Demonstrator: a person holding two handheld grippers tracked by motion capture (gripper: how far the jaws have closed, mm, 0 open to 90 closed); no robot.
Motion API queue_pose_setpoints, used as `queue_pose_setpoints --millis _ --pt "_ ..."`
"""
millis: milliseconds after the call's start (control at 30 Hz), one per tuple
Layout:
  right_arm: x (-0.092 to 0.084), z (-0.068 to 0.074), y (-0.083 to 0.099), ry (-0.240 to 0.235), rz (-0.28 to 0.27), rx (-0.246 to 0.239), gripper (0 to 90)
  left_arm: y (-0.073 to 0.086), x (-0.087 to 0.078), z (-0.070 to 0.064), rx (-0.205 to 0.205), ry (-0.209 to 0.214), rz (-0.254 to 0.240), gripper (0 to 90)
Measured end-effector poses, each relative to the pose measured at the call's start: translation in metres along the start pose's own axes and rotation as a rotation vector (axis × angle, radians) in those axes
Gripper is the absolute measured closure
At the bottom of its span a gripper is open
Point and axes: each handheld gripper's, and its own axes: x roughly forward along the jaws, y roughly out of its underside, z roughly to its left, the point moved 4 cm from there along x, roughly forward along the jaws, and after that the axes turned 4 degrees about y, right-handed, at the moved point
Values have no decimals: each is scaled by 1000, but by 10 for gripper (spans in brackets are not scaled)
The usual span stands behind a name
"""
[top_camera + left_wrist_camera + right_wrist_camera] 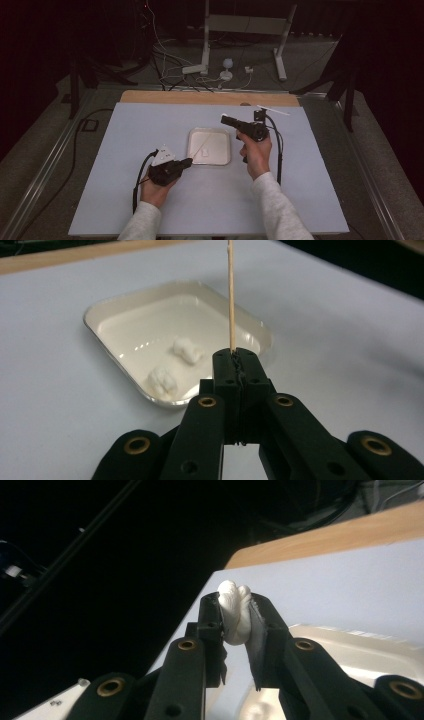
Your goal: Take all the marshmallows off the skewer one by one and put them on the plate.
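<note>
Left tongs [235, 371]: clamped tight on a thin wooden skewer [231, 295], point aimed over the shallow white square tray [107, 307], apparently ready for spearing.
Right tongs [239, 617]: pinching a soft white marshmallow [235, 611], raised above the pale blue surface [125, 135] beside the tray, likely presented to the skewer.
Tray: two more white marshmallow pieces [162, 381] wait inside.

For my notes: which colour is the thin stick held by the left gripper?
Light tan, like bare wood; the stick shows best in the left gripper view.
</note>
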Motion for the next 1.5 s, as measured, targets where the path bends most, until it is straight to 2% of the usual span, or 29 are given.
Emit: queue_pose_setpoints --millis 100,233,367,400,467,500,600,800,867,1033,1133,1267,1433,1500 --pt "-6 0 -1 23 24 -61 779 -2 -2 3 -29 -6 -21 900" --pt "-2 -2 6 23 57 -72 766 -3 -3 4 -48 -13 -39 900" --pt "5 -2 12 43 87 -97 760 -3 -4 6 -63 -16 -41 900" --pt "8 -2 15 62 101 -117 758 -3 -4 6 -64 -18 -42 900" --pt "10 -3 16 72 111 -129 757 -4 -5 6 -72 -12 -53 900" --pt "15 -4 21 91 150 -150 753 -4 -5 6 -73 -11 -56 900" --pt "22 -7 29 137 205 -198 749 -5 -5 6 -82 -13 -60 900" --pt "30 -13 38 181 255 -233 712 -5 -4 7 -91 -16 -64 900" --pt "32 -15 40 201 262 -249 626 -5 -4 6 -90 -16 -63 900" --pt "36 -21 43 237 275 -240 439 -5 -4 6 -93 -18 -63 900" --pt "35 -23 44 229 269 -236 363 -5 -4 7 -102 -23 -66 900" --pt "31 -23 45 185 251 -217 265 -6 -4 7 -122 -21 -71 900" --pt "26 -18 46 172 235 -267 144 -7 -2 6 -144 -24 -74 900" --pt "24 -15 49 180 230 -304 125 -8 -1 5 -151 -21 -77 900"
